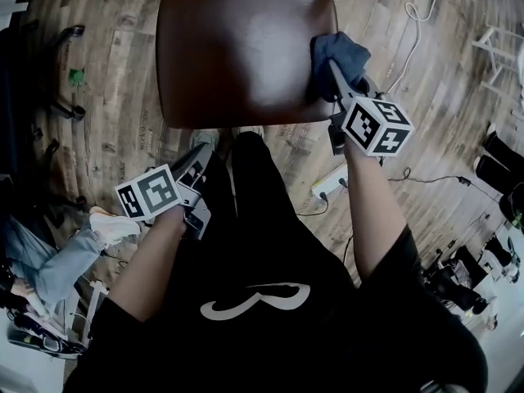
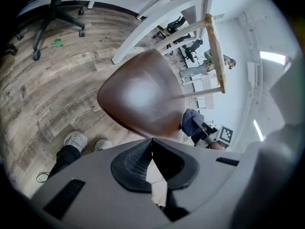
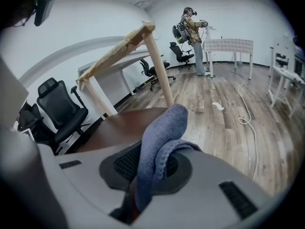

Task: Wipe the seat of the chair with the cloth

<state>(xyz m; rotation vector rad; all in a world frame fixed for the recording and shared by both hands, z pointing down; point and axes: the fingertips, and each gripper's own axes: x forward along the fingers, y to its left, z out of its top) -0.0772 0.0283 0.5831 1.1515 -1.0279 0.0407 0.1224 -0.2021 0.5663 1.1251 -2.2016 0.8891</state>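
L tongs: clenched, nothing in them, low beside person's leg, short of the seat.
R tongs: clamped on cloth.
cloth: dk blue, bunched, at seat's right edge.
seat: brown, glossy.
floor: wood planks; power strip + white cable to the right.
room: office chair, white walls.

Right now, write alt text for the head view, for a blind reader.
The right hand-held gripper holds a dark blue cloth on the right edge of a brown chair seat. The left hand-held gripper hangs empty beside the person's leg.
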